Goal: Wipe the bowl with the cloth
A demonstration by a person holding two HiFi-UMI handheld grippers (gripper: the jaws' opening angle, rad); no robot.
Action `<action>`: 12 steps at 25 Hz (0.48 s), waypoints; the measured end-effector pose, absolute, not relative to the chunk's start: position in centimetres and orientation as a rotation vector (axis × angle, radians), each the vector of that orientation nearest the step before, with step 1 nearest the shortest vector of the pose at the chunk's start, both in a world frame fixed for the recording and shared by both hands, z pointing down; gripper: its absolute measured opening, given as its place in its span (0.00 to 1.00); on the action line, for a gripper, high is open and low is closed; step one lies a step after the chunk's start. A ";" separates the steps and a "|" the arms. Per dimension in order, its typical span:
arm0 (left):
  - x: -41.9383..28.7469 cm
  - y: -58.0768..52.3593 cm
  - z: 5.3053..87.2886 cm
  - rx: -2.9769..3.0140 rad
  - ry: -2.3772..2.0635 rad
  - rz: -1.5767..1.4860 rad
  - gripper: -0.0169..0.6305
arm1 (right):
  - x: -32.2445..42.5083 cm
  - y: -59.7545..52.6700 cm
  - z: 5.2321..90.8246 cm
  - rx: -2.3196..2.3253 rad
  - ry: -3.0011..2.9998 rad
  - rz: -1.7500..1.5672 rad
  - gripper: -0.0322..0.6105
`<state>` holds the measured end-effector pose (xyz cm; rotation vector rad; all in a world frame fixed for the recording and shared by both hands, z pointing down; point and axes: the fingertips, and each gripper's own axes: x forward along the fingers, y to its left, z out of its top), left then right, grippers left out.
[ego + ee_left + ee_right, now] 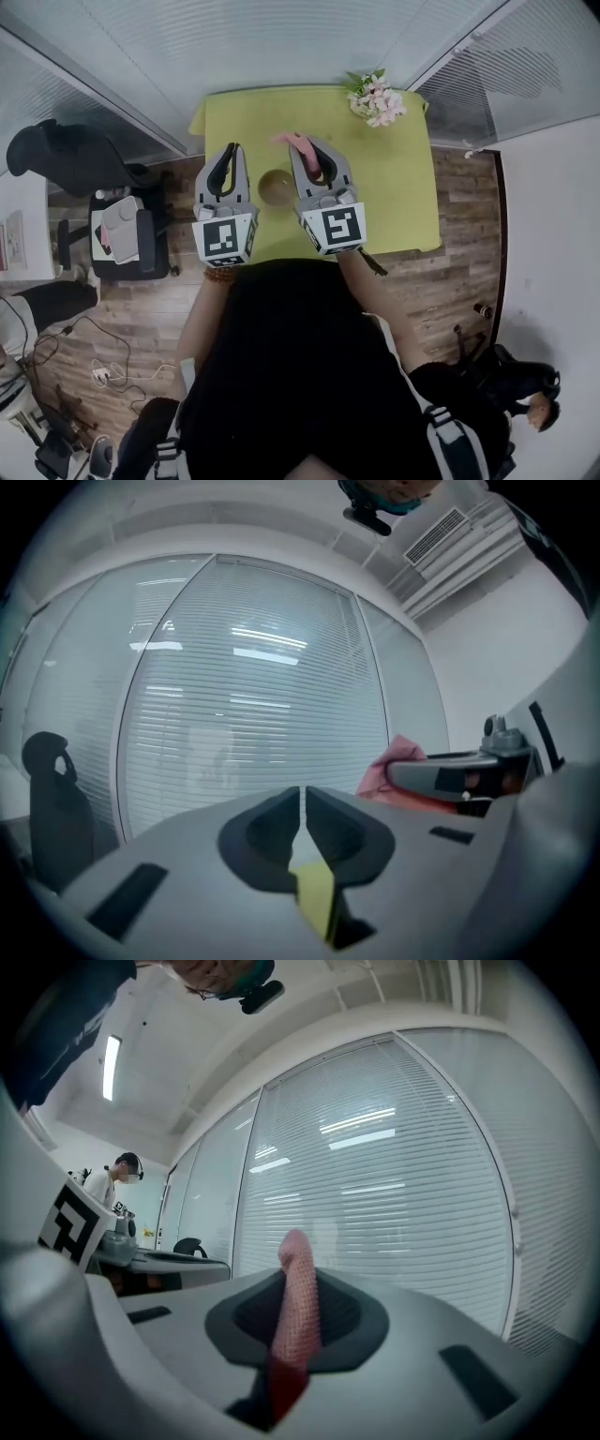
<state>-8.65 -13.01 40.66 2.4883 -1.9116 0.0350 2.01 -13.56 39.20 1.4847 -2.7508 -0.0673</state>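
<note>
A small brown bowl (276,187) sits on the yellow-green table (398,192), between my two grippers in the head view. My right gripper (312,150) hovers just right of the bowl, shut on a pink cloth (294,142). In the right gripper view the cloth (298,1302) stands up between the jaws of that gripper (298,1279). My left gripper (230,152) hangs over the table's left edge beside the bowl. Its jaws (302,797) stand nearly together with nothing between them. The left gripper view also shows the cloth (398,759) at the right. Neither gripper view shows the bowl.
A bunch of pink and white flowers (377,98) lies at the table's far right corner. Glass walls with blinds stand behind the table. A black office chair (61,155) and a stool carrying a grey device (122,230) stand left of it, with cables on the wooden floor.
</note>
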 end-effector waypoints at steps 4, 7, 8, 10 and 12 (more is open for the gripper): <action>-8.0 -12.7 41.4 2.470 -1.897 0.069 0.07 | 1.6 -13.2 40.0 1.464 -2.718 -0.054 0.09; -7.6 -12.8 42.0 2.467 -1.871 0.094 0.06 | 1.6 -13.0 39.9 1.464 -2.708 -0.084 0.09; -7.6 -12.7 42.1 2.466 -1.869 0.100 0.06 | 1.6 -13.0 39.8 1.467 -2.711 -0.099 0.09; -7.5 -12.7 42.3 2.461 -1.870 0.105 0.06 | 1.8 -13.1 39.8 1.473 -2.707 -0.102 0.09; -7.5 -12.7 42.4 2.461 -1.867 0.108 0.06 | 2.0 -13.1 40.0 1.477 -2.694 -0.090 0.09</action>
